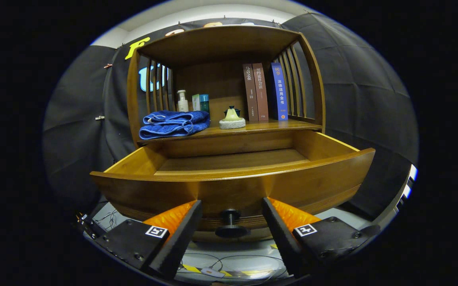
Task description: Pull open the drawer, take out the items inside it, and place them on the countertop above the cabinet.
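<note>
The drawer (233, 174) stands pulled open below the countertop (261, 128), where a folded blue towel (173, 123) lies. The gripper (232, 208) has its fingers spread wide, grasping nothing, either side of the drawer's knob (231, 223).

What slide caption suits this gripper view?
Open tool straddles the knob of the pulled-out drawer below the blue towel.

Booth interior.
- Wooden cabinet (221, 43): slatted sides, centre.
- Black cloth wall (372, 111): creased, behind the cabinet from 9 round to 3 o'clock.
- Metal clip (100, 117): on the cloth, 9 o'clock.
- White strip (213, 12): above the cloth, 12 o'clock.
- Pale floor (253, 264): 6 o'clock, with thin cables (209, 258) and striped tape (191, 269).
</note>
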Motion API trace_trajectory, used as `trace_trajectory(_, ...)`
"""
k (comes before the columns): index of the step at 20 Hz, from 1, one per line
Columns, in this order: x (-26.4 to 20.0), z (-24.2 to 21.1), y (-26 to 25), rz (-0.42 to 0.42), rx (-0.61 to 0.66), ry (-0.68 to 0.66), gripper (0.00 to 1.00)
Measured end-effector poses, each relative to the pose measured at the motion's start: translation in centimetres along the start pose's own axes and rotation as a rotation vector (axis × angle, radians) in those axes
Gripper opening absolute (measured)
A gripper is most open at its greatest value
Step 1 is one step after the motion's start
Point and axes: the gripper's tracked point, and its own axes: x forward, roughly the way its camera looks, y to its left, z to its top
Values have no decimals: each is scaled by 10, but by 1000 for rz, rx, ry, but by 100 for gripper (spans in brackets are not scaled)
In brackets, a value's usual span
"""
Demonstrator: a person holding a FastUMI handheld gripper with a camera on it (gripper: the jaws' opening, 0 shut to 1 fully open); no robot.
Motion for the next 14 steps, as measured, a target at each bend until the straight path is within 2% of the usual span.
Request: trace_trajectory(14, 109, 40, 4, -16, -32, 32, 100)
